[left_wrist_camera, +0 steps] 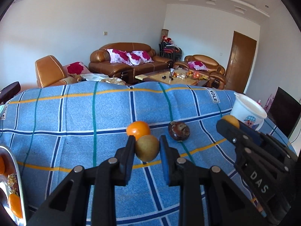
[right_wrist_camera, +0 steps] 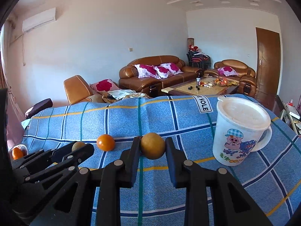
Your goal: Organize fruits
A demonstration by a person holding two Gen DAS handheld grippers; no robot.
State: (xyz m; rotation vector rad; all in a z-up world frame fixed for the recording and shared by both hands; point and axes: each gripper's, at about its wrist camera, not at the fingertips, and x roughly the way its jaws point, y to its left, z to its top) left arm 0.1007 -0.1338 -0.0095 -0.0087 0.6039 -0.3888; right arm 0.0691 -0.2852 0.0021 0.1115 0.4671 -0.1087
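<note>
My left gripper [left_wrist_camera: 147,141] is shut on a round yellow-brown fruit [left_wrist_camera: 146,148], low over the blue checked cloth [left_wrist_camera: 75,124]. Just behind that fruit an orange [left_wrist_camera: 138,129] lies on the cloth, and a dark brown wrinkled fruit [left_wrist_camera: 178,130] sits to its right. My right gripper [right_wrist_camera: 152,141] is shut on a second yellow-brown fruit [right_wrist_camera: 152,146]. In the right wrist view the left gripper [right_wrist_camera: 82,146] shows at the left with its fruit [right_wrist_camera: 77,145], and the orange [right_wrist_camera: 105,142] lies between the two grippers. The dark fruit is hidden in that view.
A white lidded cartoon mug [right_wrist_camera: 239,131] stands on the cloth right of the right gripper. A plate [left_wrist_camera: 17,171] holding oranges and a brown fruit sits at the table's left edge. Behind the table are brown leather sofas [left_wrist_camera: 129,60] and a coffee table [left_wrist_camera: 169,78].
</note>
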